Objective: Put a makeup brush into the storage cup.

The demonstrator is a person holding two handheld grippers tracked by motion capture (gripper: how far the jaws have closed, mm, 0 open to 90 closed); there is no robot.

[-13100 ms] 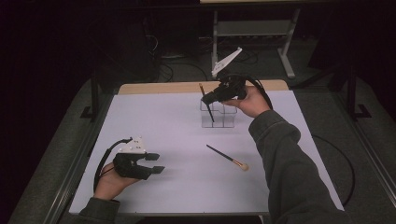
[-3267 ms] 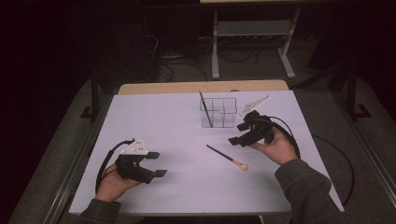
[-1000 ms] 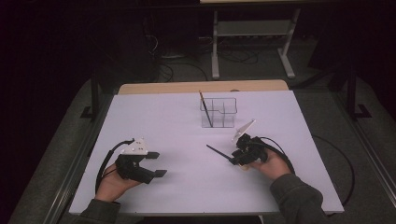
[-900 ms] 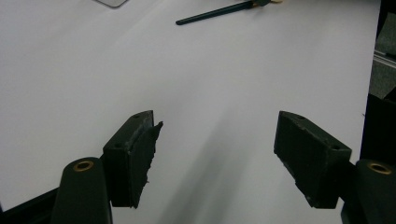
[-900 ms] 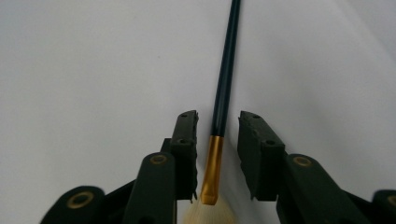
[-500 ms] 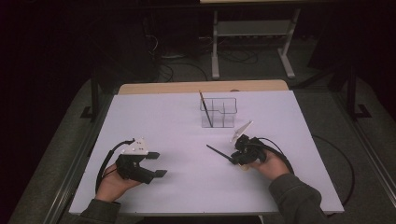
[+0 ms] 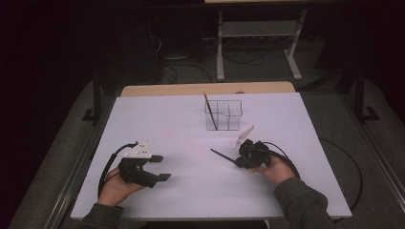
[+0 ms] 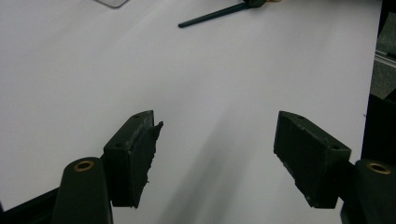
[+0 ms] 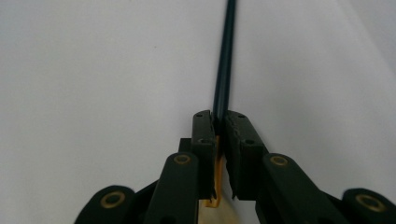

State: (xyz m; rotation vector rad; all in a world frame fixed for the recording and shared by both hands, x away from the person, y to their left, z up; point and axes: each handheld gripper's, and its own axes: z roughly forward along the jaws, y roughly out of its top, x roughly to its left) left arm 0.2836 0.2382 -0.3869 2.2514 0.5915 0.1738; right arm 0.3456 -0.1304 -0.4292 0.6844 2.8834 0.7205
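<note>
Right gripper (image 7: pixel 242 161) sits low on the white table (image 7: pixel 296 143), near the right front. Its jaws have just been closing and now pinch a brush (image 7: pixel 222 156) by its pale, yellowish end; in the right gripper view the pads press on both sides of the handle (image 9: pixel 223 84).

Brush lies flat. Its long axis runs diagonally, and the thin dark handle tip points away from the gripper toward the left and slightly toward the table's far edge.

Left gripper (image 7: pixel 160 168) rests at the left front with its jaws wide apart, nothing between them, bare table beneath.

Count: two brushes. The second brush (image 7: pixel 210 110) stands leaning in a clear plastic organizer (image 7: pixel 228 114) at mid-table. One organizer. Two grippers.
</note>
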